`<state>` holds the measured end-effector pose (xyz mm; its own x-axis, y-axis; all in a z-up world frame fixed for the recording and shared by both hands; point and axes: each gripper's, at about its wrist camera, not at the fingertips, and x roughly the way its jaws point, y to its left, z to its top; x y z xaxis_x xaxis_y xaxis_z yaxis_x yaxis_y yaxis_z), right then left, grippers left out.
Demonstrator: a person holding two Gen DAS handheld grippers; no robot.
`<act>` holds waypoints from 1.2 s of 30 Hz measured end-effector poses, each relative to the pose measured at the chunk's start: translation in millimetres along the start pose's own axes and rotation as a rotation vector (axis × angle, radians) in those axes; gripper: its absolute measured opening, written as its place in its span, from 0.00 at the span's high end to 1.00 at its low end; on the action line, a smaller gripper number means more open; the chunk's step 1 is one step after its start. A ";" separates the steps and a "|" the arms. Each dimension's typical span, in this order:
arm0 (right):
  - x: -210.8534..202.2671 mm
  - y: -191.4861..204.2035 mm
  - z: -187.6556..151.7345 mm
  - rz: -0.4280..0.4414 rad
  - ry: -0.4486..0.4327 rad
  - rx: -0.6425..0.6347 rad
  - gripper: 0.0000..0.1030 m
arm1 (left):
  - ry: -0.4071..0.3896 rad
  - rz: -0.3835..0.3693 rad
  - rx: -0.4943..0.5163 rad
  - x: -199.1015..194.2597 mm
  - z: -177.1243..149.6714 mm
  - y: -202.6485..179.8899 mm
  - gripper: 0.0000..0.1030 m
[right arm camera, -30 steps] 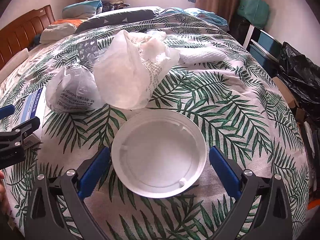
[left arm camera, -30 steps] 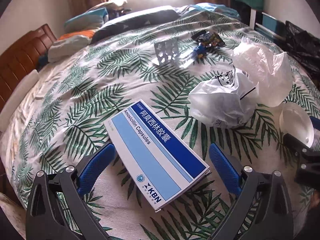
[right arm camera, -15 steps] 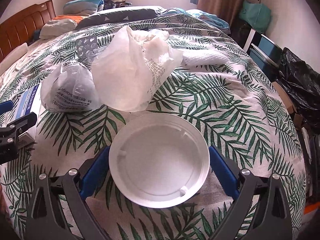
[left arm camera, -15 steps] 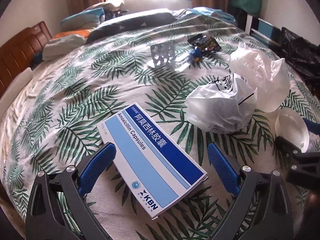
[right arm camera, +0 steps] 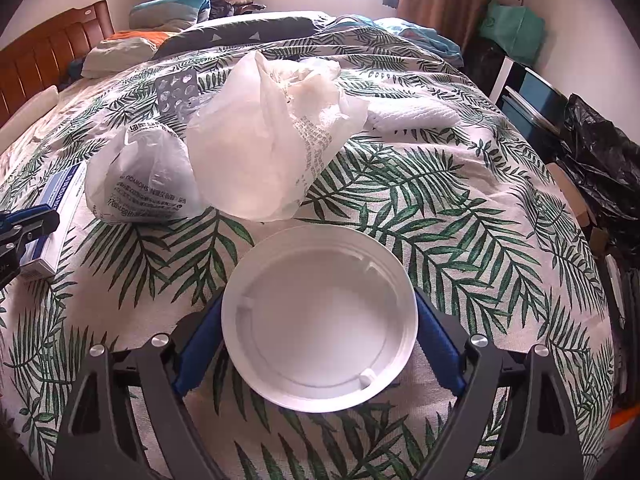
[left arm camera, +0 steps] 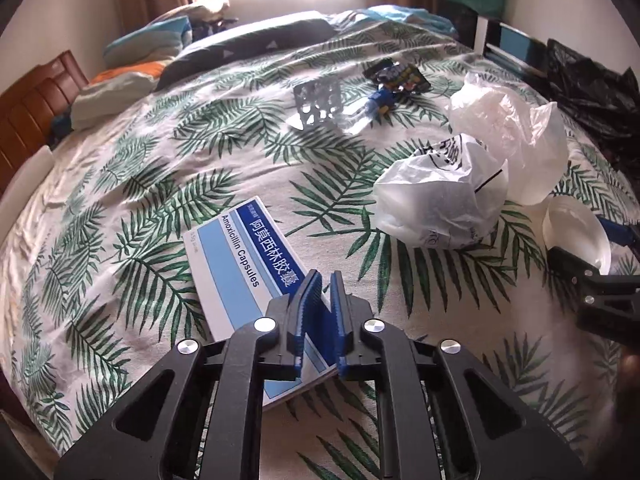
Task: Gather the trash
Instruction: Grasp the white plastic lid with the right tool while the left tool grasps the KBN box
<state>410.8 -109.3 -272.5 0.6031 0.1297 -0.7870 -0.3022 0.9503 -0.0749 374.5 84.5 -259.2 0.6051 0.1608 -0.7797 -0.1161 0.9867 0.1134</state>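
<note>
A blue and white amoxicillin box (left arm camera: 240, 264) lies on the leaf-print bedspread (left arm camera: 120, 184). My left gripper (left arm camera: 325, 320) is shut on the box's near right edge. The box also shows at the left of the right wrist view (right arm camera: 56, 208). A white round plastic lid (right arm camera: 320, 320) lies between the fingers of my open right gripper (right arm camera: 318, 344), whose blue pads stand at the lid's two sides. The lid also shows at the right of the left wrist view (left arm camera: 576, 232).
Two crumpled white plastic bags (left arm camera: 440, 204) (right arm camera: 272, 140) lie beyond the lid. A foil blister pack (left arm camera: 318, 102), dark snack wrappers (left arm camera: 396, 76) and a white towel (right arm camera: 412, 114) lie farther back. Pillows (left arm camera: 132, 84) and a wooden headboard (left arm camera: 28, 108) stand far left. Black bags (right arm camera: 600, 168) sit at right.
My left gripper has shut on the medicine box's near edge. My right gripper has moved forward so its fingers flank the lid more closely.
</note>
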 end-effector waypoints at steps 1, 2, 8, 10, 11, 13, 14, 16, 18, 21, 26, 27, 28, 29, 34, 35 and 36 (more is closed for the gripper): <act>-0.6 -0.6 -0.1 0.004 -0.001 0.001 0.19 | 0.001 -0.002 0.008 -1.2 -0.8 -2.1 0.92; -1.0 -1.0 0.0 0.007 0.001 0.001 0.19 | -0.001 -0.003 0.015 -2.7 -2.1 -3.7 0.92; -8.7 -6.5 -3.0 0.039 -0.010 0.012 0.22 | -0.026 -0.008 0.032 -14.9 -15.4 -10.6 0.92; -12.9 -8.3 -4.5 0.051 -0.012 0.015 0.22 | -0.032 -0.016 0.040 -20.4 -20.0 -13.8 0.92; -15.5 -9.3 -5.8 0.056 -0.014 0.017 0.22 | -0.035 -0.019 0.044 -23.6 -22.5 -15.7 0.92; -21.0 -10.5 -8.5 0.066 -0.016 0.019 0.22 | -0.043 -0.026 0.055 -30.5 -26.7 -19.5 0.92; -24.7 -10.5 -10.8 0.070 -0.017 0.017 0.22 | -0.046 -0.034 0.060 -33.8 -28.9 -21.4 0.92; -31.8 -9.9 -15.4 0.078 -0.020 0.013 0.22 | -0.055 -0.046 0.073 -41.2 -33.9 -26.4 0.92; -42.0 -8.3 -20.9 0.091 -0.027 0.010 0.22 | -0.062 -0.058 0.084 -48.3 -39.1 -31.0 0.92; -58.8 -4.6 -30.7 0.112 -0.039 0.002 0.22 | -0.066 -0.077 0.100 -59.0 -47.2 -37.4 0.92; -87.4 3.1 -50.4 0.147 -0.055 -0.015 0.22 | -0.085 -0.091 0.137 -80.7 -63.0 -50.4 0.92; -92.2 4.9 -54.2 0.153 -0.057 -0.019 0.22 | -0.092 -0.090 0.147 -85.2 -66.5 -53.2 0.92; -96.3 6.3 -57.6 0.158 -0.059 -0.023 0.22 | -0.096 -0.084 0.160 -88.8 -69.6 -55.9 0.92; -99.6 7.6 -60.5 0.161 -0.061 -0.028 0.22 | -0.099 -0.078 0.170 -90.7 -71.3 -56.8 0.92; -106.3 8.4 -70.6 0.166 -0.059 -0.032 0.22 | -0.053 -0.101 0.067 -79.3 -65.5 -27.0 0.92; -107.0 9.6 -72.5 0.167 -0.058 -0.032 0.22 | -0.036 -0.105 0.049 -73.4 -62.0 -19.0 0.92; -107.3 10.2 -75.0 0.167 -0.057 -0.036 0.22 | -0.034 -0.100 0.020 -68.3 -57.3 -9.8 0.90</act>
<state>287.6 -134.7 -234.7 0.5833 0.3014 -0.7543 -0.4268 0.9038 0.0311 289.2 62.6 -242.3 0.6396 0.0622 -0.7662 -0.0384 0.9981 0.0490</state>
